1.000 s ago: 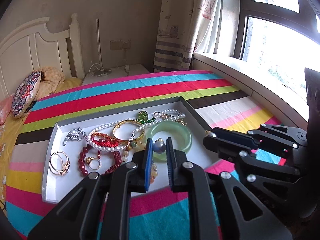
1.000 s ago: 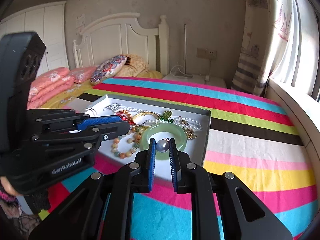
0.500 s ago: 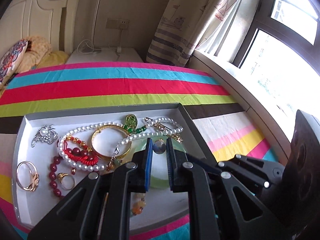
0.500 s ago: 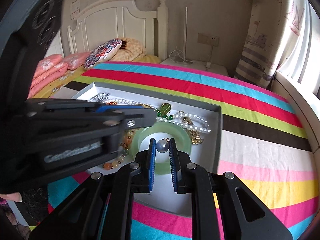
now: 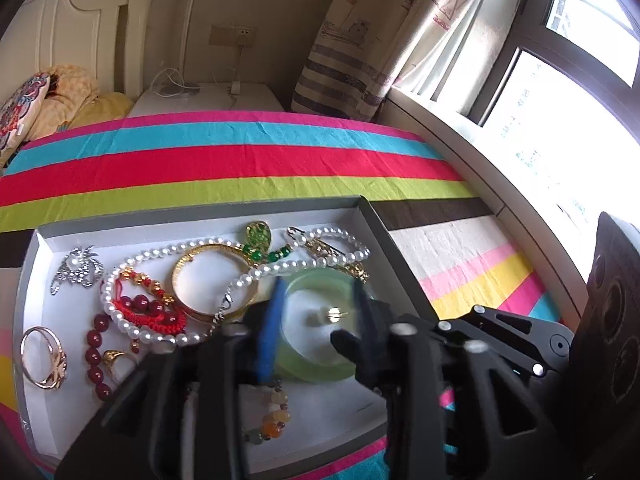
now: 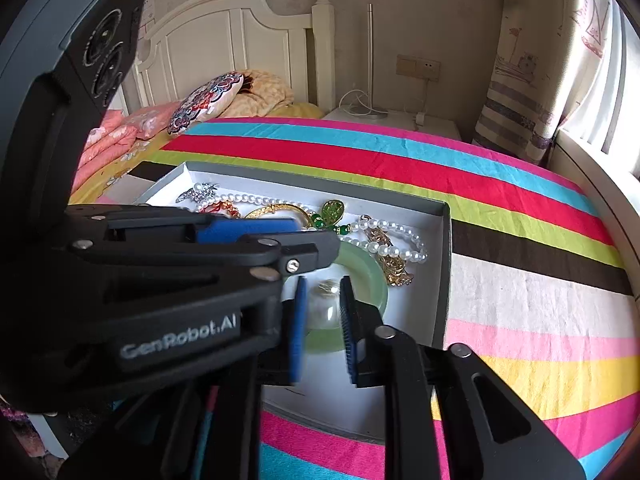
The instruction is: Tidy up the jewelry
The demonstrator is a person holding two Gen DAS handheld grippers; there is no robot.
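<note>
- Jewelry is lying in the white tray (image 5: 362, 216) on the striped bedspread (image 5: 240, 160); I am watching both grippers hovering over its near right corner.
- Left gripper (image 5: 316, 316): its jaws have just been opening and are standing well apart, pressing on nothing; a small earring (image 5: 330, 314), blurred, is sitting loose between them inside the green jade bangle (image 5: 304, 280).
- Right gripper (image 6: 323, 308): its jaws have just been opening too, and are standing narrowly apart; a pale, smeared earring (image 6: 326, 300) is showing between the pads, and I cannot tell whether it is touching them.
- Hard to make out: both fingertips are motion-blurred; the left gripper's body is covering much of the tray in the right wrist view.
- Others in the tray: pearl necklace (image 5: 192, 250), gold bangle (image 5: 212, 280), red bead bracelet (image 5: 94, 354), silver brooch (image 5: 76, 268), gold rings (image 5: 40, 356), green pendant (image 5: 258, 236).
- Beyond: curtain (image 5: 360, 40), white headboard (image 6: 224, 36).
</note>
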